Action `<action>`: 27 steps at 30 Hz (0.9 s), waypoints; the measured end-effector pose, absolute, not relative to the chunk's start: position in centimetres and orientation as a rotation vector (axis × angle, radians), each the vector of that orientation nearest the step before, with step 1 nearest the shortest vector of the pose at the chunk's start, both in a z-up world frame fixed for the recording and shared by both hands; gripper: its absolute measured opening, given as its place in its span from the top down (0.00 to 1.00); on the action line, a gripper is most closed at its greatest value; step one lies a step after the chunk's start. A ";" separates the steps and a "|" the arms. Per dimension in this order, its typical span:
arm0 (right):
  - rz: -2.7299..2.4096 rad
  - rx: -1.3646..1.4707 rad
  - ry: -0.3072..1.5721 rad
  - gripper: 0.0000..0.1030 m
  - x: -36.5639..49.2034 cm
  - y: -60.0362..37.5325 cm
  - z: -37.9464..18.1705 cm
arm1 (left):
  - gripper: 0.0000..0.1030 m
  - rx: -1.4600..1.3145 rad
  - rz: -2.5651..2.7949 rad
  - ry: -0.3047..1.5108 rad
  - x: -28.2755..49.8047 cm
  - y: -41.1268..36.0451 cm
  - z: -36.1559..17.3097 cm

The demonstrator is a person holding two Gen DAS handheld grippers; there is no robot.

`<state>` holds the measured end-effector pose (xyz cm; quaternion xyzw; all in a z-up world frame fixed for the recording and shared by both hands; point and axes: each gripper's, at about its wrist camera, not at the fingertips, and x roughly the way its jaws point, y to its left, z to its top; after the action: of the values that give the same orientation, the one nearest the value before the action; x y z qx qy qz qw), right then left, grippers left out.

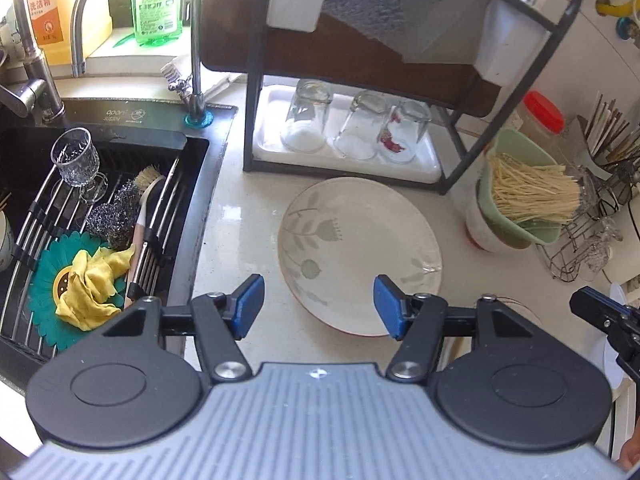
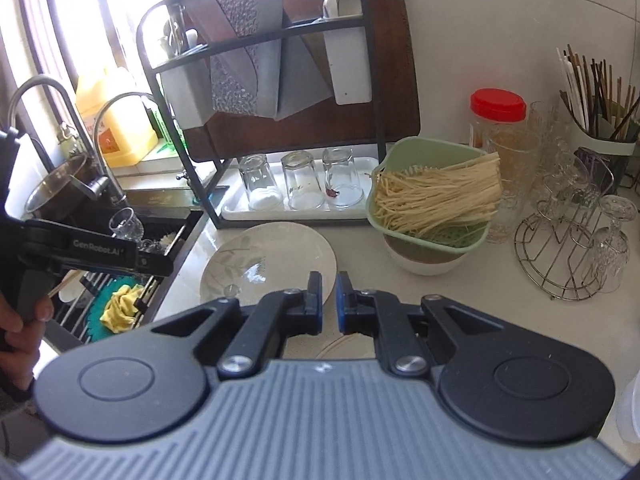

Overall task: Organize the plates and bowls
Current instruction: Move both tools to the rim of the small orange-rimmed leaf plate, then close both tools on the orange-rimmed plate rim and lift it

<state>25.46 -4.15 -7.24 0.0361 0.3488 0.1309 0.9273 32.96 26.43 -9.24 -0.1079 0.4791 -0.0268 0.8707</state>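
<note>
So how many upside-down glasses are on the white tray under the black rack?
3, standing in a row on the white tray: the left clear upside-down glass, the middle glass and the right glass with red marks. The rack's frame may hide more.

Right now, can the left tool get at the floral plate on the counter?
Probably yes. The left tool is open and hangs just over the near rim of the plate, with bare counter around it. The right tool sits off to the side, nothing between.
</note>
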 end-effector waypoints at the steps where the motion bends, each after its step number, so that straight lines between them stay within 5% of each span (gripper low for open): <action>1: 0.263 0.073 0.710 0.89 25.7 -3.8 -7.3 | 0.36 -0.227 -0.060 1.004 33.3 26.8 -9.5; 3: 0.247 0.079 0.718 0.79 26.3 -3.3 -7.6 | 0.36 -0.221 -0.065 1.010 34.0 27.3 -10.1; 5: 0.232 0.094 0.727 0.43 26.8 -2.9 -7.8 | 0.36 -0.227 -0.079 1.021 34.7 27.8 -10.6; 6: 0.224 0.097 0.720 0.39 27.0 -2.7 -7.9 | 0.36 -0.233 -0.090 1.027 35.0 28.0 -10.8; 19: 0.197 0.132 0.849 0.41 31.8 -0.3 -12.6 | 0.36 -0.228 -0.151 1.108 39.5 29.3 -15.6; 27: 0.151 0.142 0.935 0.64 35.0 0.0 -15.5 | 0.44 -0.201 -0.191 1.144 42.5 28.6 -18.0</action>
<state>34.96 0.04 -15.55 0.0682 0.4496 0.0728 0.8876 42.51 28.63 -18.02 -0.0946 0.5395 -0.0902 0.8318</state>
